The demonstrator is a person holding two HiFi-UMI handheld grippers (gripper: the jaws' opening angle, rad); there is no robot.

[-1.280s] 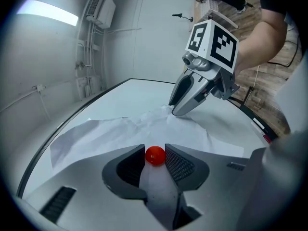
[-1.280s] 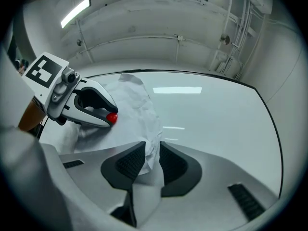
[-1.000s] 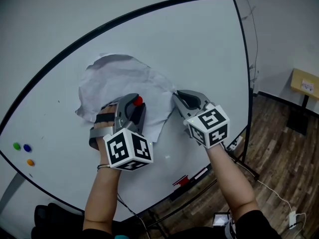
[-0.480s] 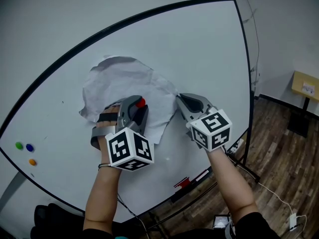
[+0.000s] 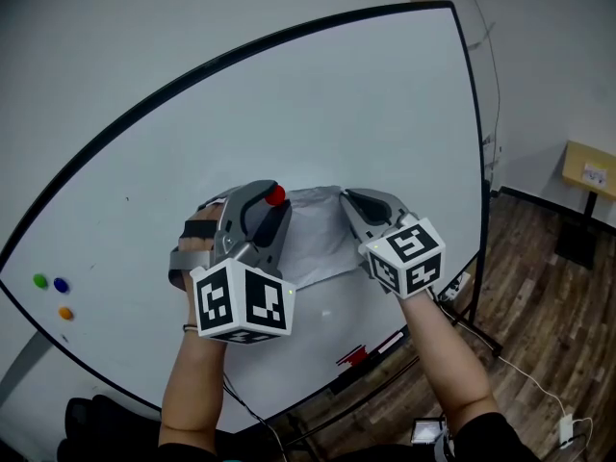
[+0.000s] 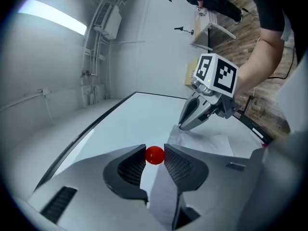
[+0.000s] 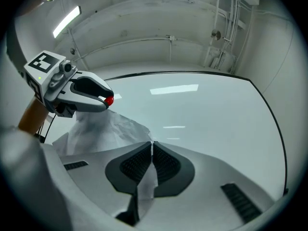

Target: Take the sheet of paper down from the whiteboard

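The crumpled white sheet of paper [image 5: 313, 234] hangs slack between my two grippers in front of the whiteboard [image 5: 318, 104], its upper part off the board. My left gripper [image 5: 272, 198] has just closed a little and is shut on a round red magnet [image 6: 154, 155], with an edge of the paper [image 6: 207, 141] running under its jaws. My right gripper [image 7: 152, 148] is shut on the paper's right edge [image 7: 103, 129], a strip of it pinched between the pads. In the head view the right gripper [image 5: 345, 200] sits close beside the left.
Green [image 5: 39, 281], blue [image 5: 61, 284] and orange [image 5: 64, 312] magnets stick to the board's lower left. A red item [image 5: 351, 355] lies on the board's tray. A small wooden table [image 5: 589, 166] stands at the right over a wood floor with cables.
The sheet lay spread on the board up and left; it has now dropped into a bunch between the grippers. My left gripper has pulled away with the magnet. The right one stayed put.
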